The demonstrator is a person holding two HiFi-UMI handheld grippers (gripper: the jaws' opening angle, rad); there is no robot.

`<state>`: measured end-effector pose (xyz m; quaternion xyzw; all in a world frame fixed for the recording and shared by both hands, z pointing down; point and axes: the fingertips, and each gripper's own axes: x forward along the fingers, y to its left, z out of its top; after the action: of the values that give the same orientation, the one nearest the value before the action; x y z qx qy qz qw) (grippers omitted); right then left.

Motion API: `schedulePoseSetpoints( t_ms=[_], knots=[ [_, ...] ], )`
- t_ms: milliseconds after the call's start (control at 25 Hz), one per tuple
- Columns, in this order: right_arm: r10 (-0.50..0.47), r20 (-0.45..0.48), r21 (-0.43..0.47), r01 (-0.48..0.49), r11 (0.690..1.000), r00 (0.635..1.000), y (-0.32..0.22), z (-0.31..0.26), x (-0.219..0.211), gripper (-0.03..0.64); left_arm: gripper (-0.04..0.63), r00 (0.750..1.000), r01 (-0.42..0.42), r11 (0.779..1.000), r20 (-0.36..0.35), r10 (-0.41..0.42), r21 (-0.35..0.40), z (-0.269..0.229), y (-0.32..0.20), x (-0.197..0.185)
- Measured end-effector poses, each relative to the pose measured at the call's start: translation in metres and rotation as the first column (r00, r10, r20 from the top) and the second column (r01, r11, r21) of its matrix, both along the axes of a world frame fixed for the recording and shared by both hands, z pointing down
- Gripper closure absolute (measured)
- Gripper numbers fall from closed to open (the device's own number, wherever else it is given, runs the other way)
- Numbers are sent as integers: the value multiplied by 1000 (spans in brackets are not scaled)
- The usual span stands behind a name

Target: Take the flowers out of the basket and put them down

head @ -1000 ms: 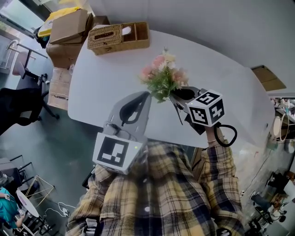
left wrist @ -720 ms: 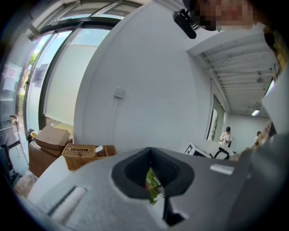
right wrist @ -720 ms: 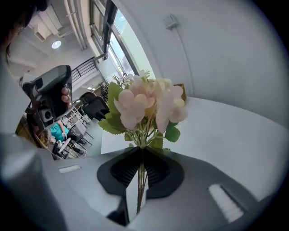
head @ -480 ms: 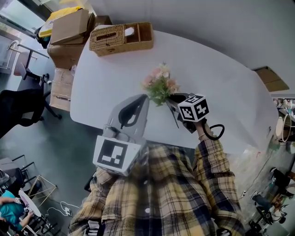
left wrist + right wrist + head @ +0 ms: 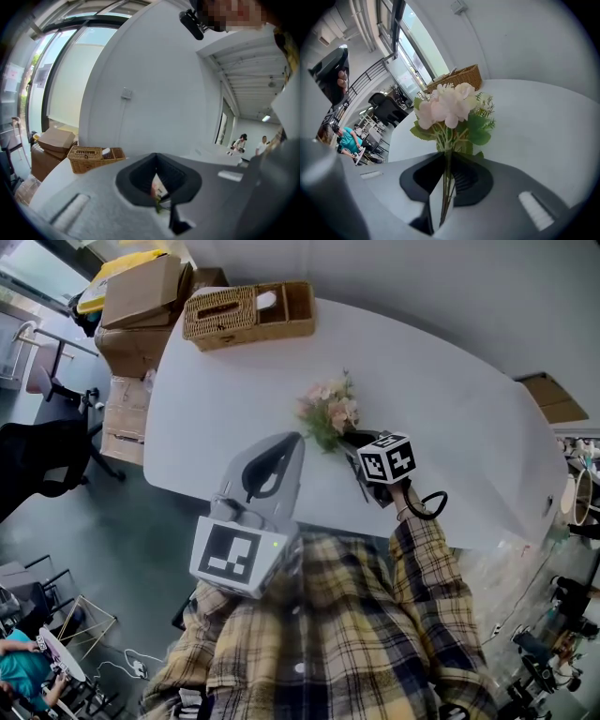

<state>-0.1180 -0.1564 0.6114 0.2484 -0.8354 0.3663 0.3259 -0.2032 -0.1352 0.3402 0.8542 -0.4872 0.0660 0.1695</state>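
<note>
While we held the right gripper [image 5: 354, 441] tilted down over the tabletop [image 5: 450, 399], its fingers [image 5: 471, 180] had just been opening, and a narrow gap showed between them. The green stems of the flowers [image 5: 328, 412] stood in that gap, close along one finger with light showing on the other side, so the fingers did not pinch them. The pink and cream blooms and green leaves reached out past the fingertips, low over the tabletop near our edge. We could not tell whether they touched it. The basket [image 5: 248, 313] sat at the far left corner, well apart from the flowers. Our left gripper [image 5: 296, 439] hung just beside the flowers on their left. Its fingers [image 5: 187, 180] were together at the tips and held nothing.
</note>
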Motion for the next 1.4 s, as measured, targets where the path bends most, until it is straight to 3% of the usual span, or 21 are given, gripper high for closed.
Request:
schedulePoseSetpoints(
  t_ms=[400, 840, 1160, 1400],
  knots=[
    [21, 22, 20, -21, 1000, 1000, 2, -13, 1, 509, 594, 1000, -26, 1000, -6, 26, 2, -3, 1, 5],
    [106, 134, 173, -128, 977, 985, -6, -100, 32, 509, 594, 996, -92, 996, 6, 92, 16, -16, 1, 49],
    [100, 235, 372, -185, 910, 967, 9, -216, 90, 497, 594, 988, -156, 986, 0, 156, 55, -38, 0, 127],
    [149, 249, 517, -261, 815, 957, 14, -284, 147, 520, 594, 979, -204, 974, -6, 206, 95, -57, -3, 181]
  ],
)
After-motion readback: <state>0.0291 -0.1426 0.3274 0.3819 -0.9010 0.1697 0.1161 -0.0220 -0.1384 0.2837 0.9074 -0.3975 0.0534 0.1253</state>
